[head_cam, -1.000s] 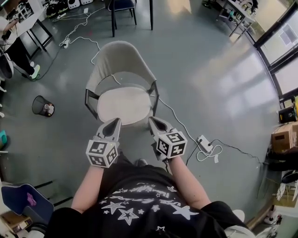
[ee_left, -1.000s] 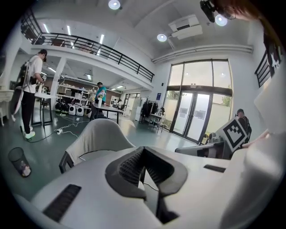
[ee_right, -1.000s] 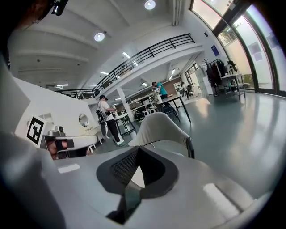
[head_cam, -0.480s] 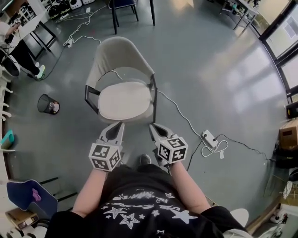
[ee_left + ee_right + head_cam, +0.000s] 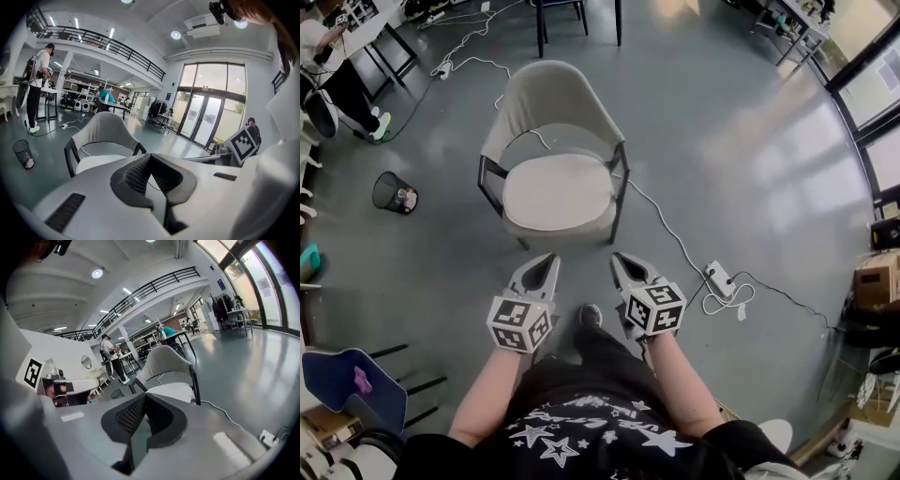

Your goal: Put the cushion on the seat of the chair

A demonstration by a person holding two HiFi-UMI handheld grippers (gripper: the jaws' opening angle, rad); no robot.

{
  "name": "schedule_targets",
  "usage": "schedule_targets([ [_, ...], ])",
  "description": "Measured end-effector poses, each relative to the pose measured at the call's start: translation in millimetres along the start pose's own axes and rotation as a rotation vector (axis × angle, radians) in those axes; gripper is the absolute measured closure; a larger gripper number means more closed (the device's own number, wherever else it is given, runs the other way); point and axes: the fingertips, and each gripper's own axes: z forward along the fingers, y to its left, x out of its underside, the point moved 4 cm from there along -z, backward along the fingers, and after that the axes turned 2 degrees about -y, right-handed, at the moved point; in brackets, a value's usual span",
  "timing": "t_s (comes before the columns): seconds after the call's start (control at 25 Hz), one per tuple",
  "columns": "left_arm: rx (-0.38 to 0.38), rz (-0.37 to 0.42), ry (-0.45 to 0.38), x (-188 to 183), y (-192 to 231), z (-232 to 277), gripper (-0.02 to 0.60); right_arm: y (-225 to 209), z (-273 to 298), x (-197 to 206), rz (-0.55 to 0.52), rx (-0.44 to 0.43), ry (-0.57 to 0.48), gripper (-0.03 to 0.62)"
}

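Note:
A beige chair [image 5: 553,98] with dark legs stands on the grey floor, and a pale round cushion [image 5: 558,190] lies flat on its seat. Both grippers hang side by side in front of the chair, with a strip of floor between their tips and the seat's front edge. My left gripper [image 5: 546,262] is shut with nothing in it, and my right gripper [image 5: 623,261] is shut and empty too. In the left gripper view the chair [image 5: 105,129] and cushion [image 5: 96,162] show beyond the closed left gripper [image 5: 148,157]. The right gripper view shows the chair [image 5: 164,359] past the right gripper [image 5: 144,395].
A black waste bin [image 5: 392,192] stands left of the chair. A white power strip [image 5: 717,279] and its cable lie on the floor at the right. A person [image 5: 328,56] stands by a table far left. A blue chair [image 5: 352,389] sits lower left, a cardboard box [image 5: 874,277] far right.
Both grippers have drawn back from the chair's seat towards my body and sunk a little. Their tips overlapped the seat's front edge before; floor now shows between them and it.

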Motion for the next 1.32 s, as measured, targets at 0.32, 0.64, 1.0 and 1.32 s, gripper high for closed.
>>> schedule_targets([
  [0.32, -0.057, -0.021, -0.034, 12, 32, -78, 0.574, 72, -4, 11, -0.091, -0.020, -0.010, 0.591],
  [0.64, -0.068, -0.027, -0.114, 12, 42, -142, 0.574, 138, -20, 13, -0.220, -0.031, -0.048, 0.591],
  [1.0, -0.046, 0.006, -0.169, 19, 37, -208, 0.574, 192, -56, 34, -0.271, -0.002, -0.090, 0.591],
  [1.32, -0.009, 0.019, -0.184, 37, 24, -252, 0.574, 221, -87, 58, -0.245, 0.013, -0.133, 0.591],
])
